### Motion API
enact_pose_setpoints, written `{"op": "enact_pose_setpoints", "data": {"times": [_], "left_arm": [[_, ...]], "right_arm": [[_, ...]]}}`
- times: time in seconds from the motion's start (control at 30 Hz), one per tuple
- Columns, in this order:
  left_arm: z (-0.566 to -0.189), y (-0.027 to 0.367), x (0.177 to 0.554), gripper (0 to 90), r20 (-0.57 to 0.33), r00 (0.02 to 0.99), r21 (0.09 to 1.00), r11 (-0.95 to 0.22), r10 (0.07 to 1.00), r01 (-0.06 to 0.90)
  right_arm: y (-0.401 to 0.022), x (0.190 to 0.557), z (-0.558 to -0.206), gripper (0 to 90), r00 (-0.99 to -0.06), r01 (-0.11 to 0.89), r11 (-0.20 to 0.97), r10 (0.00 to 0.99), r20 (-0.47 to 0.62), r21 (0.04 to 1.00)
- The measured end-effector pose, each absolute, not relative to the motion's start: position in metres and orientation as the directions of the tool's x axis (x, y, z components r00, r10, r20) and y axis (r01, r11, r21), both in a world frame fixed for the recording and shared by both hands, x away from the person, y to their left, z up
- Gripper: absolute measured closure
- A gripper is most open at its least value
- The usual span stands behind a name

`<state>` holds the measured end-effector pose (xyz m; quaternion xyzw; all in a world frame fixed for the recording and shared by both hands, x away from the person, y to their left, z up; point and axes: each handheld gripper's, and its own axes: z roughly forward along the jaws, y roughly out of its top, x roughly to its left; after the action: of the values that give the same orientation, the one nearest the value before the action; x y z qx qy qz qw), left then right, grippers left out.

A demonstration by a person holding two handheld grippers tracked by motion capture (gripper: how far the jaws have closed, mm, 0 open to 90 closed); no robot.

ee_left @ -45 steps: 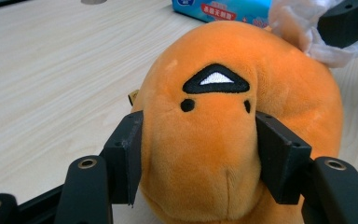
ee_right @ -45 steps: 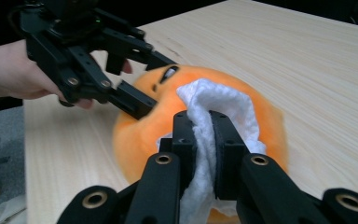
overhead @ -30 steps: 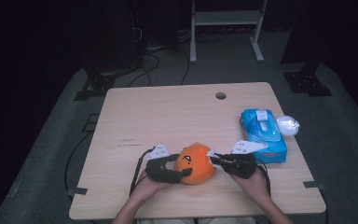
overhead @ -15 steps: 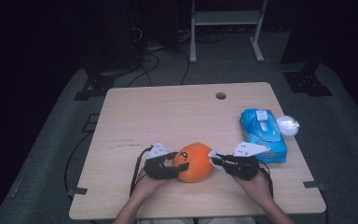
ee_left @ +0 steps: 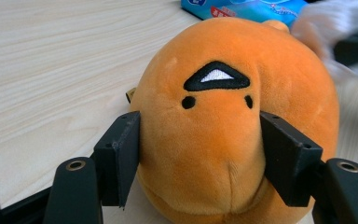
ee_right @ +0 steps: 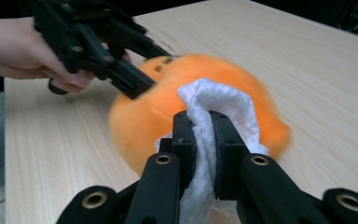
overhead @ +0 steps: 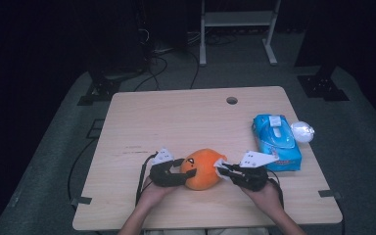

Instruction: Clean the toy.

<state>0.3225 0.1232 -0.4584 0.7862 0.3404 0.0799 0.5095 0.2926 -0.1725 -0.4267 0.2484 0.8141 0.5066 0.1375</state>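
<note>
The wooden table (overhead: 176, 122) is seen from above, pale and broad, with a small round hole (overhead: 232, 100) near its far edge. Over on the right side, a blue packet of wipes (overhead: 276, 141) is laid flat, and a small white ball (overhead: 302, 130) is tucked just beside its far right corner, at the table's edge.

Front and centre, near the near edge, an orange plush toy (overhead: 203, 169) is sat on the table, round and soft, with a stitched black triangle and two dots for a face (ee_left: 216, 79). It is being worked from both sides. From the left, the left gripper (overhead: 176, 171) is closed in on the toy: in the left gripper view its two black jaws are pressed into the plush on either flank, so the toy is held between them. The left hand (overhead: 152, 193) is wrapped round that tool from below.

From the right, the right gripper (overhead: 223, 170) is brought up against the toy's right side. Its jaws are drawn narrow and a white cloth (ee_right: 216, 114) is pinched between them; the cloth is bunched up and laid against the orange surface. In the right gripper view the toy is slightly blurred. The right hand (overhead: 264, 196) is seen behind the tool, and a cable (overhead: 141, 176) is trailed from the left gripper towards the near edge.
</note>
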Motion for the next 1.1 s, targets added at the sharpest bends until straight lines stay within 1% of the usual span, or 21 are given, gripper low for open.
{"op": "enact_pose_setpoints", "data": {"times": [0.07, 0.17, 0.27, 0.33, 0.43, 0.53, 0.6, 0.67, 0.77, 0.83, 0.87, 0.9, 0.97, 1.0, 1.1], "left_arm": [[-0.458, 0.124, 0.322, 34.2, -0.225, 0.755, 0.856, -0.245, 0.616, 0.455], [-0.459, 0.124, 0.322, 34.2, -0.23, 0.759, 0.858, -0.241, 0.609, 0.453], [-0.457, 0.12, 0.321, 34.4, -0.207, 0.769, 0.862, -0.258, 0.605, 0.436], [-0.456, 0.118, 0.321, 34.4, -0.188, 0.779, 0.862, -0.28, 0.598, 0.423], [-0.457, 0.118, 0.32, 34.8, -0.189, 0.783, 0.865, -0.276, 0.593, 0.418], [-0.456, 0.117, 0.319, 35.0, -0.184, 0.788, 0.866, -0.282, 0.587, 0.413], [-0.456, 0.114, 0.319, 34.9, -0.173, 0.797, 0.871, -0.288, 0.578, 0.398], [-0.456, 0.113, 0.318, 35.0, -0.168, 0.798, 0.872, -0.29, 0.579, 0.394], [-0.456, 0.115, 0.319, 35.1, -0.167, 0.8, 0.868, -0.299, 0.577, 0.397], [-0.456, 0.115, 0.319, 35.1, -0.163, 0.802, 0.868, -0.303, 0.575, 0.394], [-0.455, 0.115, 0.319, 34.8, -0.167, 0.801, 0.867, -0.302, 0.574, 0.397], [-0.453, 0.115, 0.319, 33.6, -0.176, 0.802, 0.866, -0.297, 0.571, 0.402], [-0.446, 0.116, 0.317, 26.3, -0.199, 0.803, 0.877, -0.263, 0.561, 0.401], [-0.443, 0.116, 0.315, 22.7, -0.194, 0.807, 0.881, -0.262, 0.557, 0.393], [-0.439, 0.112, 0.31, 13.9, -0.179, 0.823, 0.863, -0.316, 0.54, 0.395]], "right_arm": [[-0.166, 0.293, -0.426, 80.7, -0.844, 0.244, 0.374, 0.536, 0.006, 0.894], [-0.17, 0.302, -0.428, 80.6, -0.83, 0.284, 0.341, 0.556, 0.051, 0.896], [-0.178, 0.308, -0.429, 80.6, -0.803, 0.323, 0.304, 0.589, 0.09, 0.896], [-0.176, 0.306, -0.428, 80.6, -0.808, 0.313, 0.308, 0.584, 0.081, 0.898], [-0.17, 0.305, -0.424, 80.6, -0.832, 0.293, 0.303, 0.549, 0.085, 0.907], [-0.177, 0.313, -0.425, 80.6, -0.815, 0.315, 0.299, 0.572, 0.095, 0.901], [-0.183, 0.316, -0.43, 80.7, -0.797, 0.325, 0.315, 0.598, 0.079, 0.892], [-0.186, 0.315, -0.431, 80.7, -0.792, 0.341, 0.305, 0.603, 0.097, 0.889], [-0.176, 0.309, -0.425, 80.6, -0.81, 0.315, 0.305, 0.58, 0.087, 0.899], [-0.168, 0.306, -0.422, 80.6, -0.831, 0.288, 0.324, 0.552, 0.067, 0.901], [-0.166, 0.306, -0.422, 80.7, -0.83, 0.282, 0.336, 0.555, 0.053, 0.899], [-0.167, 0.307, -0.424, 80.8, -0.827, 0.289, 0.335, 0.559, 0.058, 0.897], [-0.172, 0.312, -0.428, 80.8, -0.815, 0.321, 0.319, 0.572, 0.089, 0.892], [-0.177, 0.314, -0.43, 80.9, -0.805, 0.338, 0.306, 0.584, 0.105, 0.89], [-0.183, 0.317, -0.431, 80.8, -0.785, 0.355, 0.293, 0.609, 0.113, 0.888]]}}
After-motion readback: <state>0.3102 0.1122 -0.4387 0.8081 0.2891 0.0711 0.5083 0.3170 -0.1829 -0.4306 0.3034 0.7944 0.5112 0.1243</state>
